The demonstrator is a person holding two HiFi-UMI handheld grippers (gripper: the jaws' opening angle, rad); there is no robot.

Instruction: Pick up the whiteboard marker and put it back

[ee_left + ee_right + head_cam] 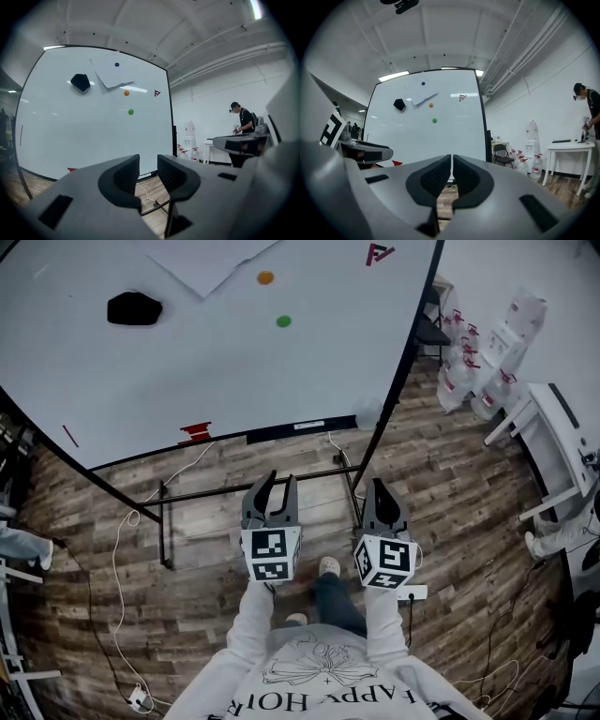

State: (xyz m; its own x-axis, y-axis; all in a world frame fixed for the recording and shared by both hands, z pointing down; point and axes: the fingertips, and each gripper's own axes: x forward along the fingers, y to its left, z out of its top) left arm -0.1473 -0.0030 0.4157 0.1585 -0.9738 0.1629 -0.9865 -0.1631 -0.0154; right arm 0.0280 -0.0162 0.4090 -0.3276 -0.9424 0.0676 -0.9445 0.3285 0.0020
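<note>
The whiteboard (216, 362) stands on a black frame ahead of me. A small red object (196, 432), which may be the marker, lies on the board's bottom ledge, left of both grippers. A thin red stick (70, 435) sits near the board's left edge. My left gripper (281, 486) is held well back from the board, open, with nothing between its fingers (125, 174). My right gripper (383, 488) hovers beside it, shut and empty. In the right gripper view the red object (397, 163) shows low on the left.
On the board are a black eraser (134, 308), a pinned sheet of paper (216, 263), an orange magnet (265, 277) and a green magnet (283, 322). Cables (127, 549) trail on the wood floor. Water jugs (473, 362) and a white table (553, 437) stand at right, with a person (241, 123) beyond.
</note>
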